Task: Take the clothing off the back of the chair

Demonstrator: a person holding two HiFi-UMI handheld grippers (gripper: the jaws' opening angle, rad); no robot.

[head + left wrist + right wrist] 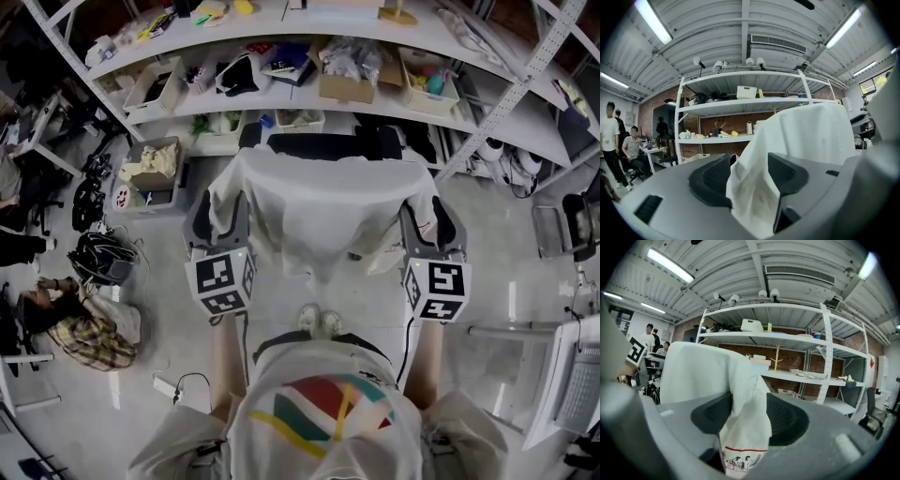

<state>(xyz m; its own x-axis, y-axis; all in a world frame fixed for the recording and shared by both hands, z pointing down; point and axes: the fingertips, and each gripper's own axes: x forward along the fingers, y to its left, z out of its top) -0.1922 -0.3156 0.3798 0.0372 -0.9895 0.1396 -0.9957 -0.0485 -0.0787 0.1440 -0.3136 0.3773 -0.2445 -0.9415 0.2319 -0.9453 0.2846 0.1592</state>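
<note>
- Cluttered shelving (pixel 375 37) is standing behind the chair (pixel 323 145), whose back is carrying the draped white garment (pixel 319 211).
- You're holding the left gripper (pixel 217 217) and right gripper (pixel 431 230) at its side edges, jaws spread, cloth hanging unpinched between them, probably for an even lift.

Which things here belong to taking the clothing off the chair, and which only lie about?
Job: white garment, chair, left gripper, right gripper; fabric sits between both open jaws.
Lying about: shelves, cardboard box, white bin, plaid cloth.
</note>
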